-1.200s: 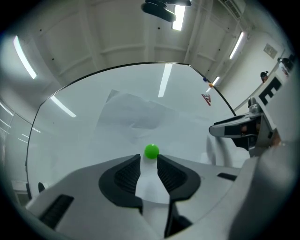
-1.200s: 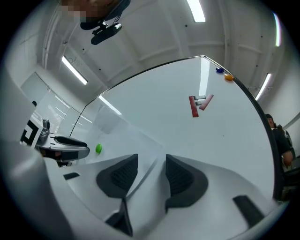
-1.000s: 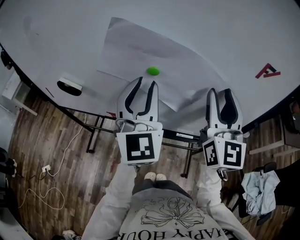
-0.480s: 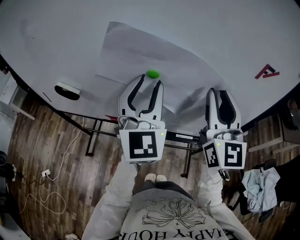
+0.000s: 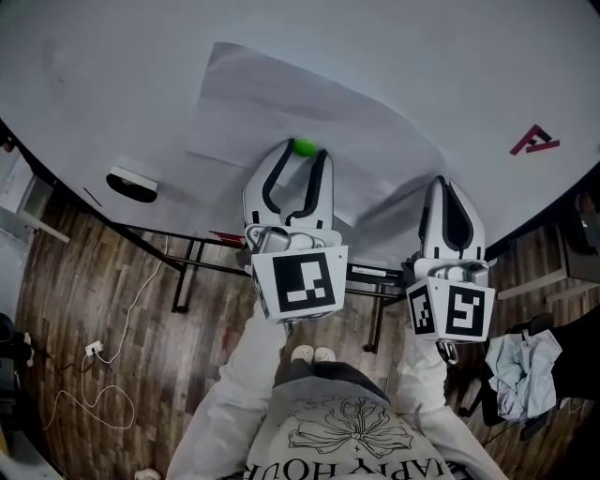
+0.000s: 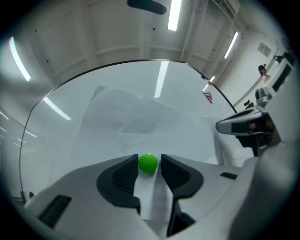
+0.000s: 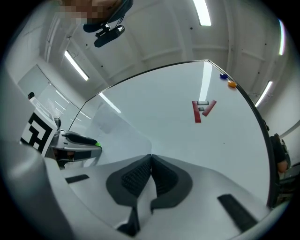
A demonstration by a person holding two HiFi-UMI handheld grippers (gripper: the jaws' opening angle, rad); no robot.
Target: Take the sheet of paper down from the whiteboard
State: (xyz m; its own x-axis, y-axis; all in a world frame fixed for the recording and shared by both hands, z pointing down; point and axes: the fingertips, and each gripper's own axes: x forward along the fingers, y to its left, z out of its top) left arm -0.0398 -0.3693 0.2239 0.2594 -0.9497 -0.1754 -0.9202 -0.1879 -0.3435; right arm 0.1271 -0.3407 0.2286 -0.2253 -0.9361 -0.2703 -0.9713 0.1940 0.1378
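The sheet of paper [image 5: 272,103], the only one, hung on the whiteboard [image 5: 422,66], pinned by a single green magnet [image 6: 148,162] near its lower edge. My left gripper [image 5: 305,150] had that magnet between its tips, its jaws opening and no longer pressing on it. My right gripper [image 5: 442,180] was closed tight on the paper's lower right edge, where the sheet buckled off the board. One red mark [image 5: 535,142] sat further right, and one eraser [image 5: 132,182] at the board's lower left edge. Below lay a wooden floor [image 5: 122,309]; strip lights [image 6: 174,14] ran overhead.
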